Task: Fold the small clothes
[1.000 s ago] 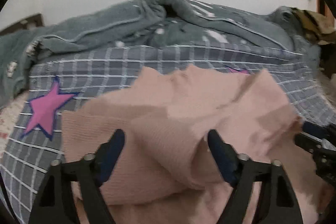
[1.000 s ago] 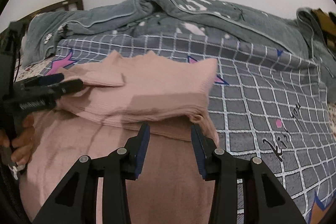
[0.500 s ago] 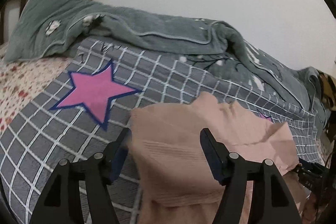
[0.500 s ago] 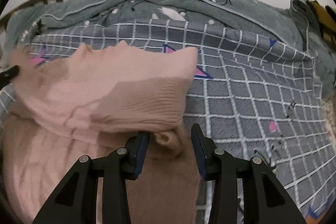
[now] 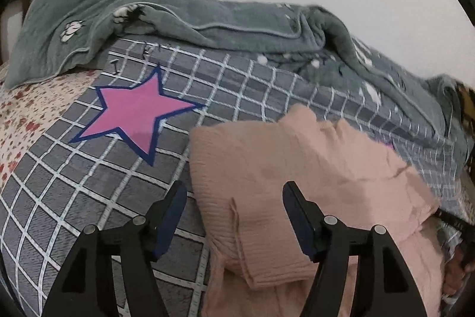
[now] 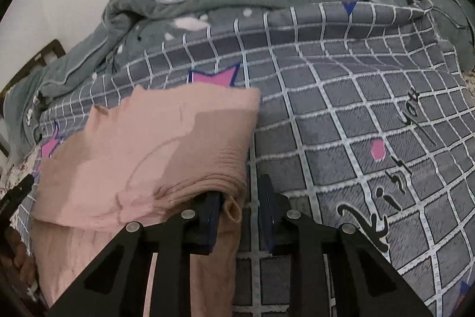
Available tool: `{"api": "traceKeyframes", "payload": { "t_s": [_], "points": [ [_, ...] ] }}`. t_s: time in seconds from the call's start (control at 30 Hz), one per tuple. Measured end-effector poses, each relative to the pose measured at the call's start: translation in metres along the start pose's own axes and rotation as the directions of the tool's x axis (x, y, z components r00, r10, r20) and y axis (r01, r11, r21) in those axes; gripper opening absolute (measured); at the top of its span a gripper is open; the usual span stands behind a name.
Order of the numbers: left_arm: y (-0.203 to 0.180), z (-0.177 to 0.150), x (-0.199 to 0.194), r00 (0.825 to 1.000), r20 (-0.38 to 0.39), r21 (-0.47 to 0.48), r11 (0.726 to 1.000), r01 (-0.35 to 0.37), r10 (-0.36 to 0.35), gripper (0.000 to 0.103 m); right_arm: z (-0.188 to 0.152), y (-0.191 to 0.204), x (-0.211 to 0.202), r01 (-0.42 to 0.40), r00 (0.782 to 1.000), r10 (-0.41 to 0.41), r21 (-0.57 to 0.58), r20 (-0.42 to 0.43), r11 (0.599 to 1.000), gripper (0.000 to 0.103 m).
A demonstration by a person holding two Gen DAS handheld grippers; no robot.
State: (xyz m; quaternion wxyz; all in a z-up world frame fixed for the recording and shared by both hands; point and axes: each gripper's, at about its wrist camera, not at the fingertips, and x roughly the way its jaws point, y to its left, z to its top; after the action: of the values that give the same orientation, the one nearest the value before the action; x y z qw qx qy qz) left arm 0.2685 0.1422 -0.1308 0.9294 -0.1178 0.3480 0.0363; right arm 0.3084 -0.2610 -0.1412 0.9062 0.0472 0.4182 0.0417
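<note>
Lying folded, pink garment [image 6: 154,150] runs crosswise.

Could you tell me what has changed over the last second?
The right gripper has just been closing, with a fold of the pink garment between its jaws. The left gripper shifted to the garment's left edge, baring the pink star. It stayed open; the garment stayed on the checked cover.

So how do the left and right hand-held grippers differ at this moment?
The left hand-held gripper stands wide open over the pink garment's left edge; the right hand-held gripper is much narrower, its jaws just closing around a small pink fold. Both point down at that garment on the checked blanket.
</note>
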Motion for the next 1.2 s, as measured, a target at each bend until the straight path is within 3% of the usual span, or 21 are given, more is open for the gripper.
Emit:
{"api": "traceKeyframes", "payload": {
  "t_s": [0.13, 0.2, 0.27, 0.33, 0.47, 0.57, 0.67, 0.73, 0.93, 1.2],
  "points": [
    [-0.008, -0.002, 0.002, 1.0, -0.01, 0.03, 1.0, 0.005, -0.005, 0.065, -0.001, 0.007, -0.017, 0.019, 0.998, -0.015, -0.079, 0.06, 0.997, 0.029],
    [-0.011, -0.004, 0.005, 1.0, -0.021, 0.046, 0.999, -0.006, 0.007, 0.06, -0.003, 0.009, -0.024, 0.03, 0.996, -0.021, -0.111, 0.088, 0.993, 0.032],
    [-0.013, -0.004, 0.009, 0.999, -0.037, 0.057, 0.998, -0.013, 0.015, 0.023, -0.007, 0.011, -0.032, 0.044, 0.992, -0.028, -0.134, 0.121, 0.99, 0.033],
    [-0.013, -0.004, 0.009, 0.999, -0.029, 0.064, 0.997, -0.033, 0.035, 0.009, -0.009, 0.011, -0.039, 0.041, 0.988, -0.02, -0.139, 0.152, 0.989, 0.033],
    [-0.007, 0.001, 0.001, 1.0, 0.013, 0.031, 1.0, 0.0, -0.001, 0.007, -0.006, 0.008, -0.053, -0.032, 0.972, 0.057, -0.112, 0.226, 0.993, 0.034],
    [-0.003, 0.004, -0.001, 0.999, 0.026, 0.0, 1.0, 0.029, -0.029, 0.007, -0.002, 0.01, -0.045, -0.091, 0.97, 0.112, -0.105, 0.214, 0.99, 0.036],
    [-0.002, 0.004, 0.003, 0.999, 0.015, -0.008, 1.0, 0.029, -0.029, 0.007, -0.001, 0.013, -0.023, -0.026, 0.992, 0.037, -0.09, 0.124, 0.996, 0.035],
    [-0.001, 0.005, 0.004, 0.999, 0.026, -0.012, 1.0, 0.028, -0.027, 0.006, -0.002, 0.013, -0.016, -0.021, 0.995, 0.029, -0.088, 0.093, 0.996, 0.036],
    [0.006, 0.013, -0.002, 0.994, 0.082, -0.073, 0.995, 0.073, -0.067, 0.003, -0.006, 0.015, -0.017, -0.014, 0.996, 0.023, -0.102, 0.091, 0.995, 0.036],
    [-0.001, 0.008, 0.02, 0.995, -0.039, -0.045, 0.995, 0.089, -0.09, 0.005, -0.011, 0.011, -0.014, -0.025, 0.997, 0.033, -0.104, 0.076, 0.994, 0.035]
  ]
}}
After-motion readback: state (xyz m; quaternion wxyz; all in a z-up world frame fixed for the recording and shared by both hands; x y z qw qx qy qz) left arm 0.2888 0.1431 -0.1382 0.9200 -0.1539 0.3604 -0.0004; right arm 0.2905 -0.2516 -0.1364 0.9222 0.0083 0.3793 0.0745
